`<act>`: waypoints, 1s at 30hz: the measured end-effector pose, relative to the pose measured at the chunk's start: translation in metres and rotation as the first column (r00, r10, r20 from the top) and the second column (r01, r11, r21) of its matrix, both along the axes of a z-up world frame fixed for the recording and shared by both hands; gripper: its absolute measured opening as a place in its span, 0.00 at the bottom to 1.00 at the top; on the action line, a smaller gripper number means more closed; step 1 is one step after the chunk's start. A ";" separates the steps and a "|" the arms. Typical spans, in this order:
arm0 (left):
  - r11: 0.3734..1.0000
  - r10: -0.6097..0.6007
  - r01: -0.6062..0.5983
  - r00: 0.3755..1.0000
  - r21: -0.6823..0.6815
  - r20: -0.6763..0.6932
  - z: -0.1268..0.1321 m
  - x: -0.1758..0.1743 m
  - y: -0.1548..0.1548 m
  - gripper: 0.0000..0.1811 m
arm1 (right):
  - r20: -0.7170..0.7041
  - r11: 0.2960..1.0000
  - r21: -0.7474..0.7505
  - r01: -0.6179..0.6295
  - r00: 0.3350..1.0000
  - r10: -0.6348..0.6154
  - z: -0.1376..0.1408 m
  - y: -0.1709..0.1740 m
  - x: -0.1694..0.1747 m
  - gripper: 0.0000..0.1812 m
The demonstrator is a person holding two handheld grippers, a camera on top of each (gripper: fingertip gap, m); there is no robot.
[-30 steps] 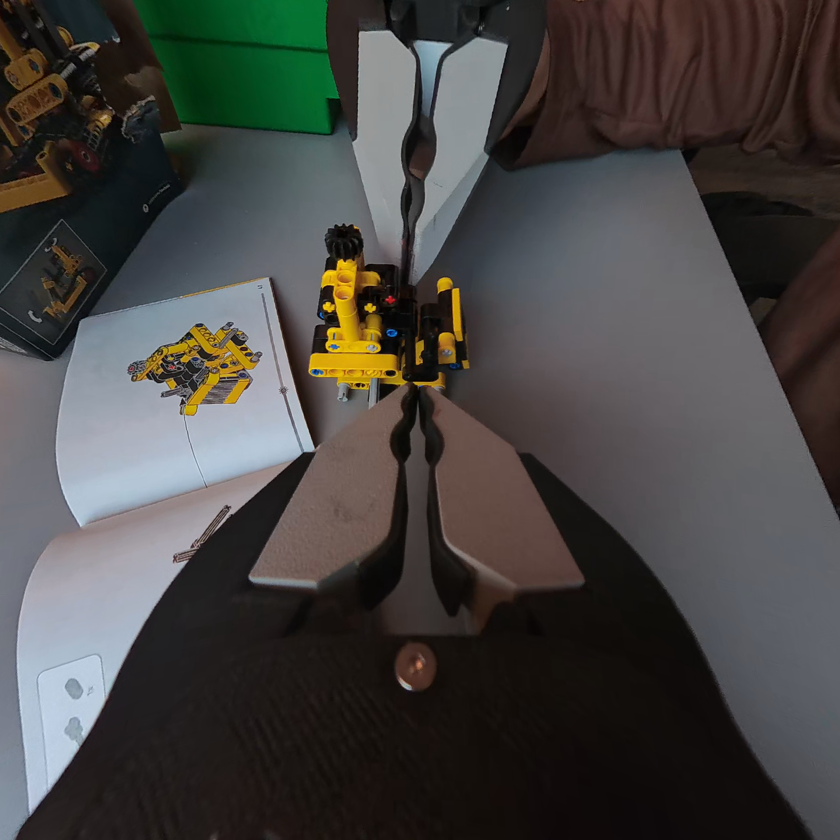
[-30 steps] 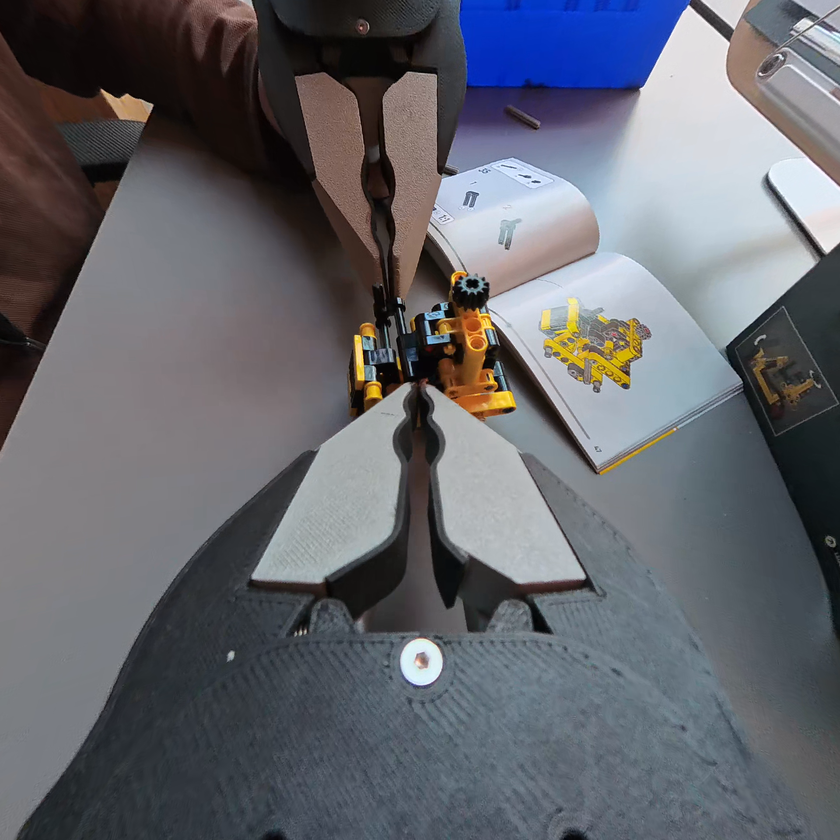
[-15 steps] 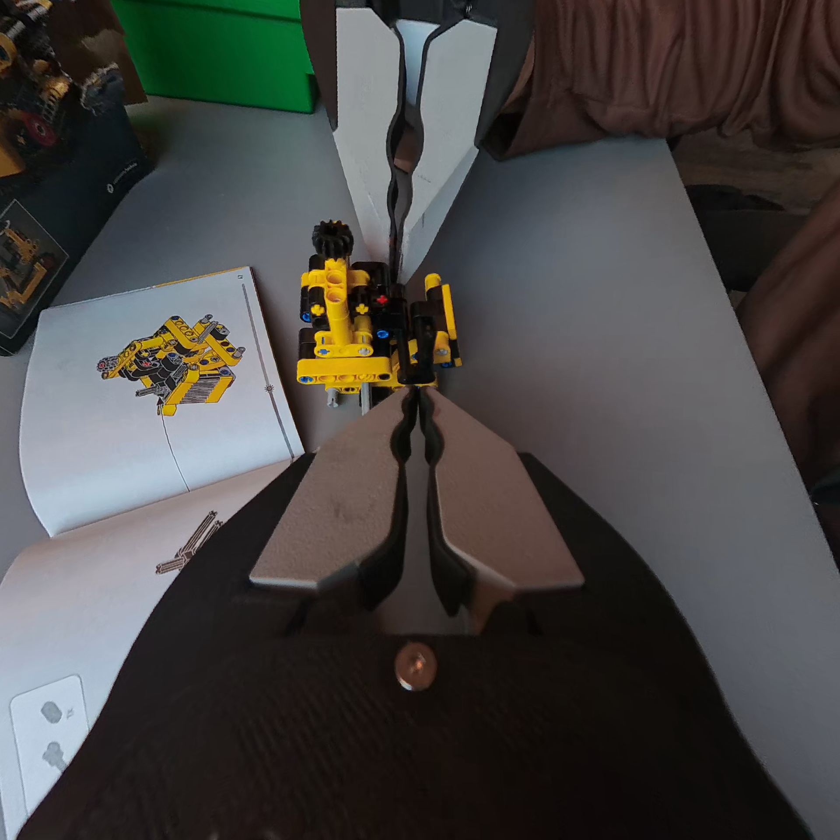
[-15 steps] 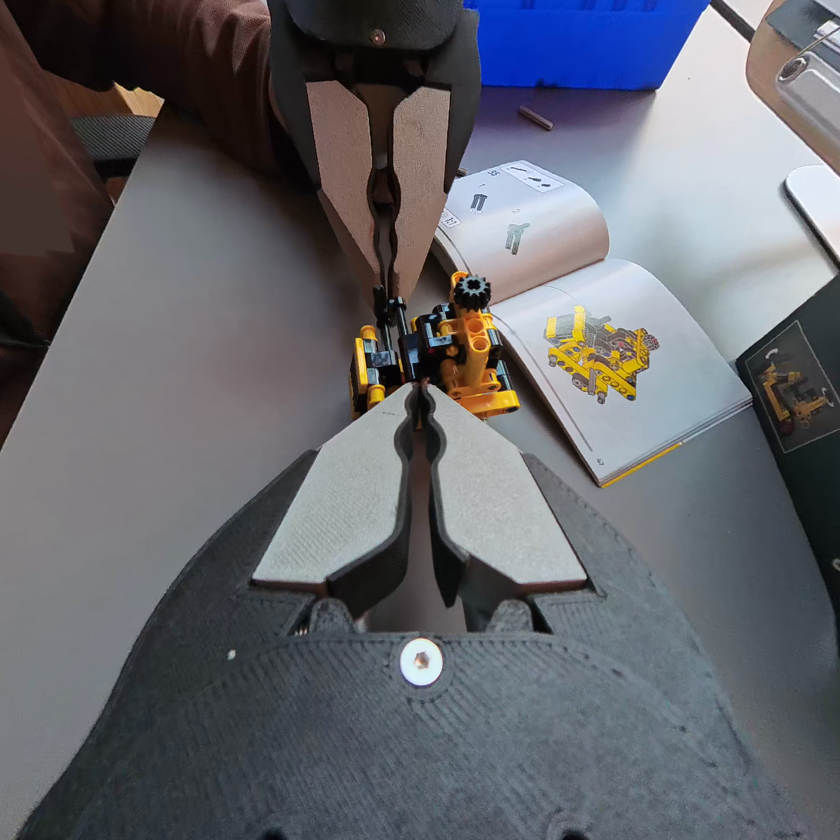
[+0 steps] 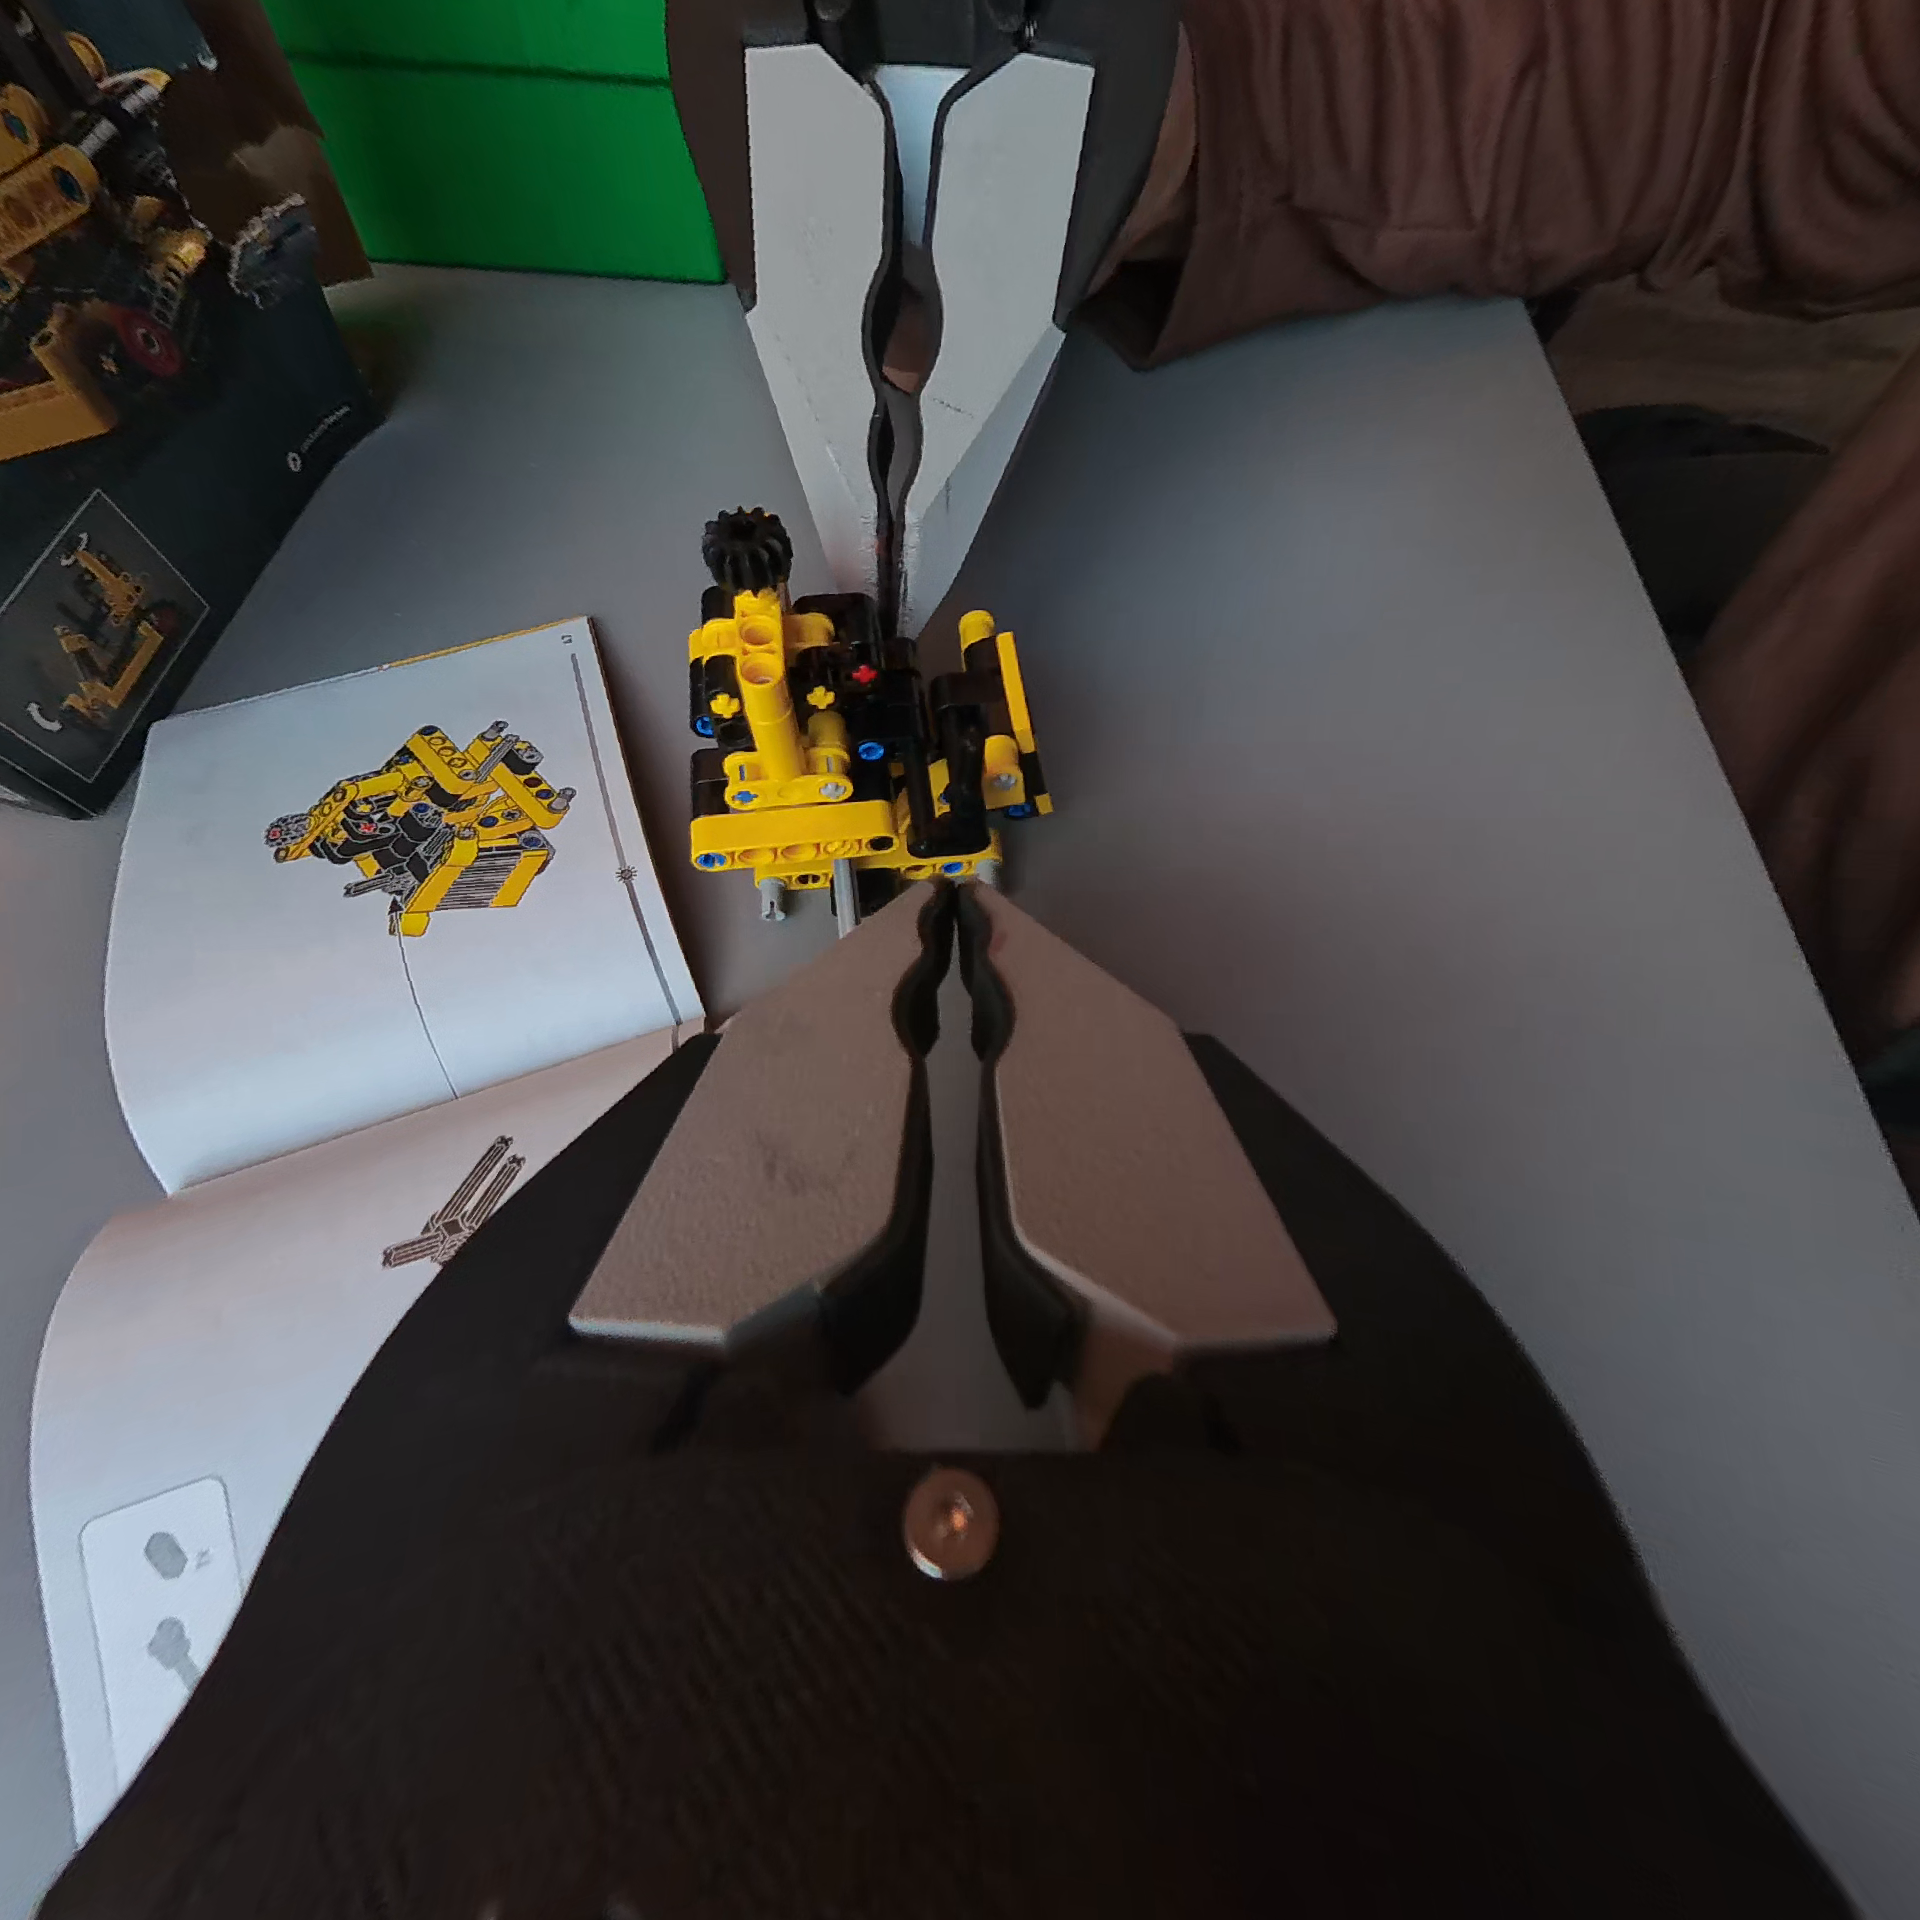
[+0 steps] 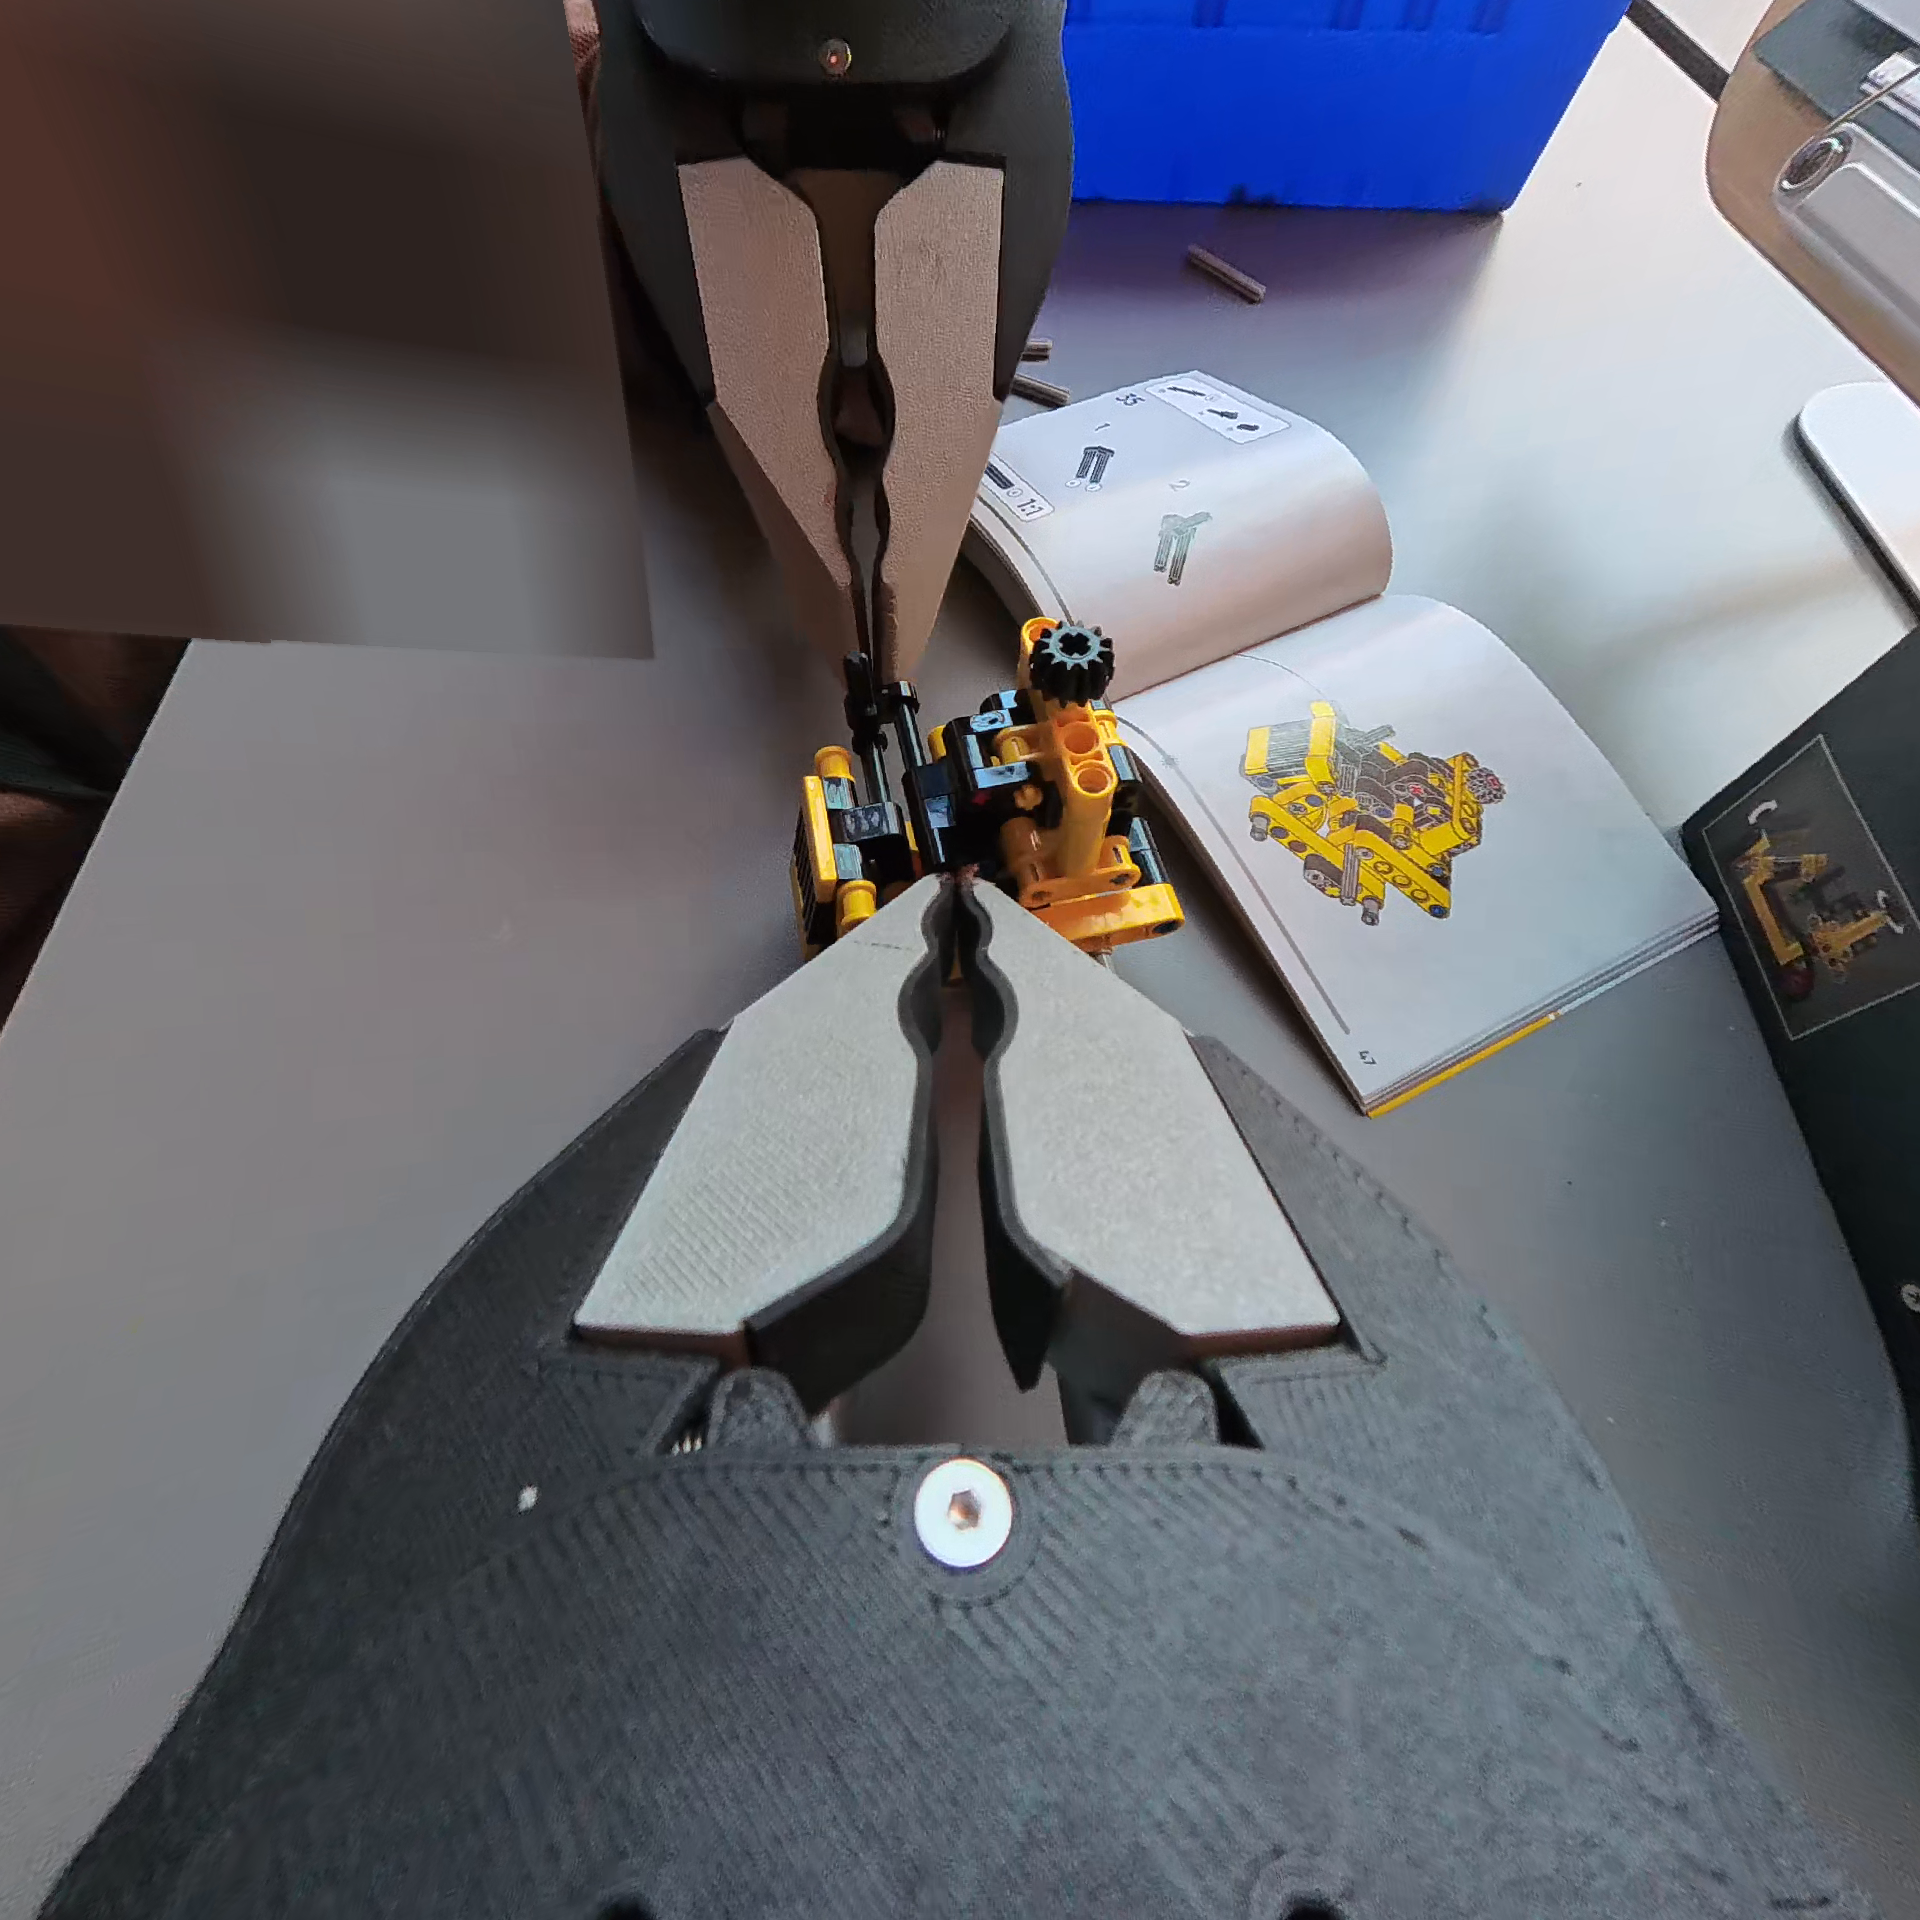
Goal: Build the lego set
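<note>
A small yellow and black lego model (image 5: 821,748) with a black gear (image 5: 746,545) on one end lies on the grey table (image 5: 1299,831). My left gripper (image 5: 951,899) is shut, its tips pinching a black piece at the model's near edge. My right gripper (image 5: 894,613) comes in from the far side, shut, with its tips pressed into the model's black middle. In the right wrist view the model (image 6: 1039,821) sits between my right gripper (image 6: 956,883) and the left gripper (image 6: 871,665). What lies between the right tips is hidden.
An open instruction booklet (image 5: 364,883) lies left of the model, also in the right wrist view (image 6: 1351,831). The set's dark box (image 5: 125,416) and a green bin (image 5: 499,135) stand behind. A blue bin (image 6: 1330,94) and loose dark pins (image 6: 1226,272) lie beyond. One gripper's finger ends stand about 5 cm off the other's.
Both grippers stay shut on the model. The pair and the model swayed slightly over the table and came back; nothing was let go.
</note>
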State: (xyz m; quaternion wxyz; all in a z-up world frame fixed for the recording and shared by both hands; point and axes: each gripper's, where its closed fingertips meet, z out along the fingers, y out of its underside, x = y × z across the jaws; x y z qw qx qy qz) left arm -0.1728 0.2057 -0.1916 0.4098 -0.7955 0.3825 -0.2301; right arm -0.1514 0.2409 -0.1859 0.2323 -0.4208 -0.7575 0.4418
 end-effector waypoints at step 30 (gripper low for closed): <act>0.989 0.109 -0.105 0.993 0.100 -0.035 0.014 -0.013 0.026 0.00 | 0.048 0.981 0.135 -0.137 0.990 0.132 -0.017 -0.041 -0.005 0.00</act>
